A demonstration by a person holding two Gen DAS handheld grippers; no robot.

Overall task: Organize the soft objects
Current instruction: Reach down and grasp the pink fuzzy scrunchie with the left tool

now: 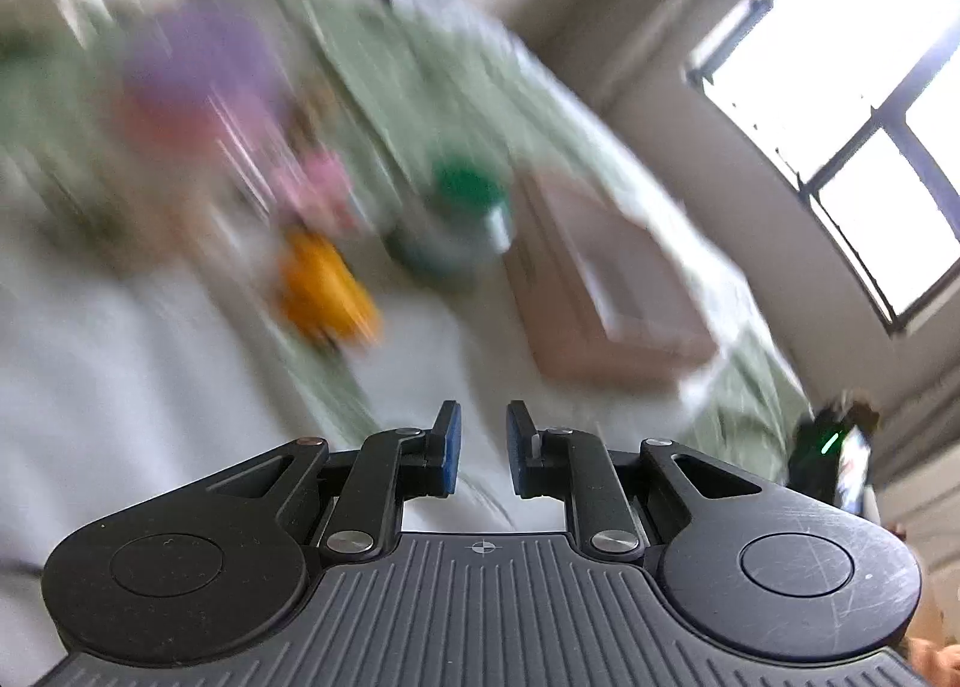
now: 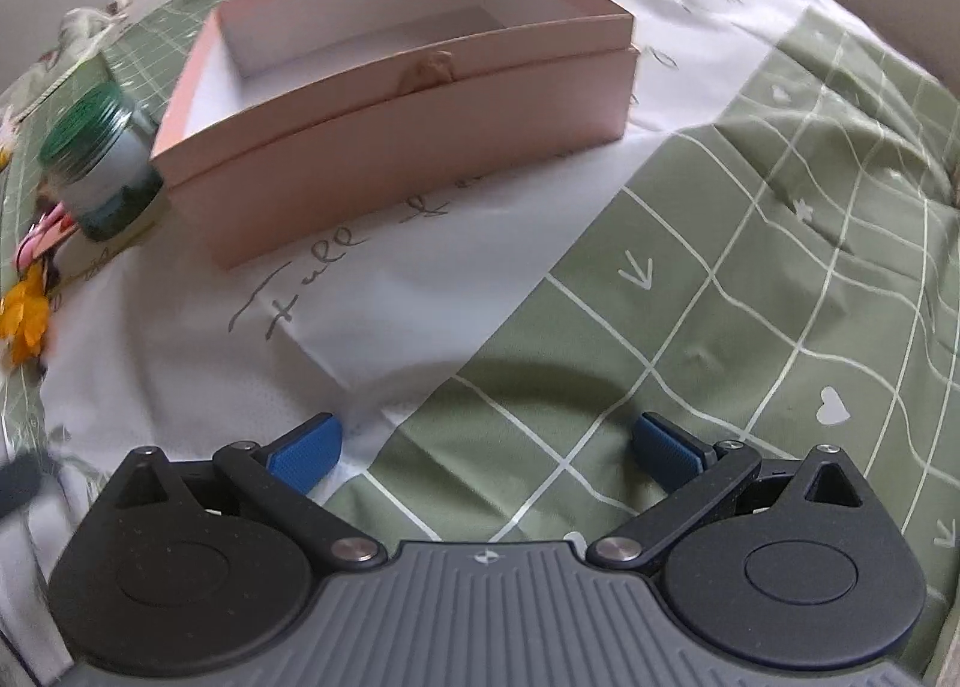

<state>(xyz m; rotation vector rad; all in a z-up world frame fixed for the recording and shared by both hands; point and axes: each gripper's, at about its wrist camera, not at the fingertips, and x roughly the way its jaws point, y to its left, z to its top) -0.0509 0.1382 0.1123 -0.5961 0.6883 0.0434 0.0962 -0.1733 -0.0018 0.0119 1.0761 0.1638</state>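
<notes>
Left gripper swung blurred, jaws narrowly apart, empty; right gripper hung wide apart over the quilt. Orange soft toy lay left of the empty pink box. Best steady first, then straddle it.

Pink box sits open and empty on the bedspread, lid nested under its base. Orange soft toy lies well left of it, beyond a green-capped jar. Left wrist view is blurred: orange, pink and purple soft shapes lie left of the box.
</notes>
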